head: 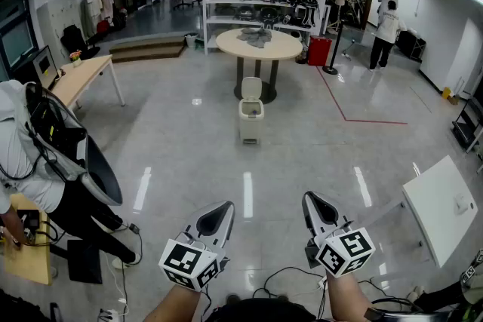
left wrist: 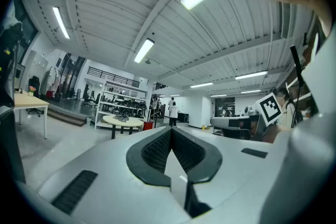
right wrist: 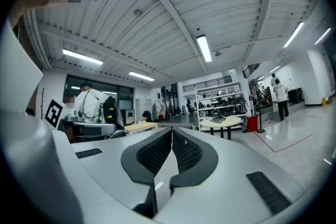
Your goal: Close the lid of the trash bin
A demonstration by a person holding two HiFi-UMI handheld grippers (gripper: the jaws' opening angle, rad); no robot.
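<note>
A small white trash bin (head: 250,119) stands on the shiny floor several steps ahead, in front of a round table. Its lid (head: 251,88) is raised upright at the back. My left gripper (head: 219,213) and right gripper (head: 315,206) are held low at the bottom of the head view, far short of the bin and pointing toward it. In both gripper views the jaws meet at their tips with nothing between them: left gripper (left wrist: 171,129), right gripper (right wrist: 172,130). I cannot make out the bin in either gripper view.
A round beige table (head: 259,46) stands just behind the bin, with shelving beyond and a red bin (head: 319,50) to its right. A person with a backpack (head: 34,154) bends at my left. A white table (head: 441,209) is on my right. Cables (head: 290,275) lie by my feet.
</note>
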